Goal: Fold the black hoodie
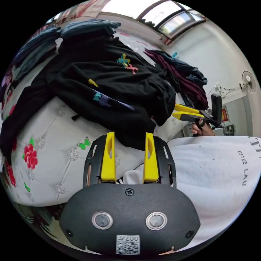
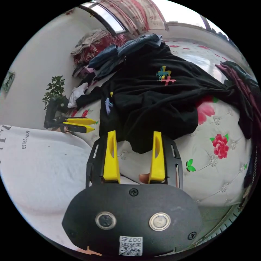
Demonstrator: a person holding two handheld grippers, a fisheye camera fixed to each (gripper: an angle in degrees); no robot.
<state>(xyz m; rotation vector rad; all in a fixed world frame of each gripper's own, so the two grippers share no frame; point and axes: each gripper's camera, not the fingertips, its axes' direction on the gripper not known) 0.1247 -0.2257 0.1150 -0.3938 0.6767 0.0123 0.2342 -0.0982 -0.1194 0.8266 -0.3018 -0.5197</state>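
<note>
One black hoodie (image 1: 108,87) lies crumpled on a floral quilted bed (image 1: 54,163), its lower hem hanging toward the bed's near edge. Two grippers hover at that edge. The left gripper (image 1: 129,136) has its two yellow fingers spread wide with nothing between them, the tips just short of the hem. The right gripper (image 2: 134,134) likewise stands wide apart and empty. Two other clothing piles flank the hoodie: a maroon and dark heap (image 1: 182,78) and a blue-grey stack (image 2: 122,51). Bare quilt stays clear along the near edge; a person's white shirt (image 1: 214,174) presses close beside it.
</note>
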